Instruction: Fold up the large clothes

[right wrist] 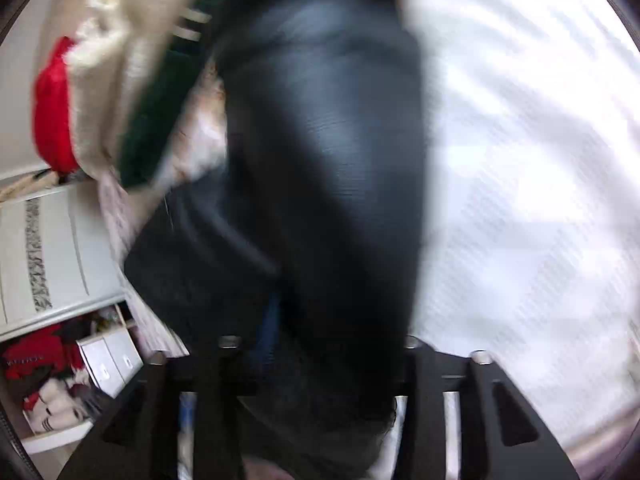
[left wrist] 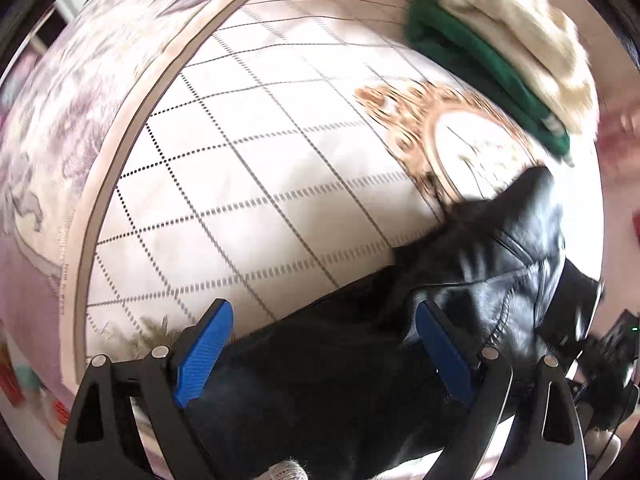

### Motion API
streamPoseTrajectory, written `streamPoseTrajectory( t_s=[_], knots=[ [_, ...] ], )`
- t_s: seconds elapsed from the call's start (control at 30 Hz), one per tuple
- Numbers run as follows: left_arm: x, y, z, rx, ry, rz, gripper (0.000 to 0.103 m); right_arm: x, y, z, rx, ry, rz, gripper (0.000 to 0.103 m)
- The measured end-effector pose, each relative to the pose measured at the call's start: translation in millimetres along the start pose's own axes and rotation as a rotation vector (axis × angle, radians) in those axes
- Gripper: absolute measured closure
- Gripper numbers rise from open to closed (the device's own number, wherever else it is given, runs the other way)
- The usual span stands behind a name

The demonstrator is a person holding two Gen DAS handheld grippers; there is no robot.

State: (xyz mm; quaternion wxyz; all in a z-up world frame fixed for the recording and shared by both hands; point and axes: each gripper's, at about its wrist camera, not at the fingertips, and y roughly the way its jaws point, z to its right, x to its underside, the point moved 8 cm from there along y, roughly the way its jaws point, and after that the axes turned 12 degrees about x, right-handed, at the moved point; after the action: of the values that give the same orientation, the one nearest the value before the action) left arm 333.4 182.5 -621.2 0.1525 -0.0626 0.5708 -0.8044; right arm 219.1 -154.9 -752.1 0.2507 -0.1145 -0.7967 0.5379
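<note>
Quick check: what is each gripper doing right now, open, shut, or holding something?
Left gripper: open, black leather jacket lying between its fingers, not pinched.
Right gripper: cannot tell; the blurred jacket covers its fingers.

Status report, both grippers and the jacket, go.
Left gripper open, over black leather jacket. Right gripper buried in jacket, jaw state unreadable. Folded green and cream sweaters stacked beyond on the bed.

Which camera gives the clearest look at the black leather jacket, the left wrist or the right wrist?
The left wrist view. There the black leather jacket is fairly sharp, with seams and creases visible, lying on the bed cover. The right wrist view shows it only as a large, motion-blurred dark mass.
</note>
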Motion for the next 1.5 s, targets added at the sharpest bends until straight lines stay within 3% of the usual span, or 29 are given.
streamPoseTrajectory(
  t_s=[0.13,0.2,0.23,0.3,0.4,0.53,0.57,0.6,0.63,0.7,0.77,0.87,0.93,0.97,1.03,1.07,1.2,1.27,1.37,1.43,1.5],
  knots=[
    [38,-2,12,-0.008,-0.024,-0.031,0.009,38,-23,54,0.170,-0.039,-0.078,0.047],
    [60,4,2,-0.023,-0.048,-0.051,0.009,47,-37,68,0.321,-0.107,-0.076,0.045],
    [70,11,0,-0.040,-0.062,-0.072,0.009,54,-44,74,0.454,-0.166,-0.082,0.044],
    [92,24,-2,-0.055,-0.093,-0.099,0.009,66,-50,80,0.558,-0.240,-0.117,0.044],
    [101,46,-10,-0.057,-0.141,-0.115,0.009,70,-62,48,0.456,-0.308,-0.088,0.044],
    [95,73,-25,-0.064,-0.212,-0.113,0.008,22,-55,-34,0.270,-0.470,0.099,0.047],
    [93,76,-26,-0.057,-0.224,-0.108,0.008,4,-48,-46,0.244,-0.467,0.145,0.051],
    [90,80,-26,-0.054,-0.229,-0.105,0.008,-3,-34,-68,0.222,-0.451,0.166,0.068],
    [90,82,-26,-0.059,-0.227,-0.104,0.008,-23,-18,-75,0.217,-0.426,0.191,0.073],
    [89,82,-24,-0.062,-0.230,-0.086,0.008,-43,18,-79,0.266,-0.397,0.161,0.075],
    [89,80,-23,-0.055,-0.231,-0.075,0.009,-58,33,-69,0.241,-0.283,0.131,0.075],
    [96,60,-25,-0.043,-0.248,-0.068,0.009,-52,3,-67,0.215,-0.339,0.087,0.075],
    [96,53,-23,-0.035,-0.266,-0.067,0.009,-40,-30,-68,0.180,-0.366,0.072,0.069],
    [95,49,-21,-0.035,-0.275,-0.070,0.009,-33,-47,-54,0.185,-0.376,0.073,0.063],
    [100,44,-17,-0.024,-0.279,-0.089,0.009,-1,-74,-33,0.193,-0.362,0.046,0.022],
    [104,42,-13,-0.013,-0.290,-0.106,0.009,4,-87,-12,0.191,-0.334,0.030,0.018],
    [120,31,9,0.004,-0.260,-0.140,0.009,12,-127,122,0.200,-0.177,-0.002,0.017],
    [126,29,25,-0.009,-0.214,-0.144,0.009,10,-110,160,0.109,-0.073,-0.022,0.017],
    [125,48,50,-0.048,-0.123,-0.151,0.008,-3,-84,180,-0.082,-0.014,0.022,0.017],
    [114,68,53,-0.131,-0.067,-0.135,0.008,-12,-67,188,-0.152,0.023,0.048,0.017],
    [103,83,53,-0.145,-0.054,-0.148,0.006,-18,-65,191,-0.213,0.096,0.099,0.017]
  ],
)
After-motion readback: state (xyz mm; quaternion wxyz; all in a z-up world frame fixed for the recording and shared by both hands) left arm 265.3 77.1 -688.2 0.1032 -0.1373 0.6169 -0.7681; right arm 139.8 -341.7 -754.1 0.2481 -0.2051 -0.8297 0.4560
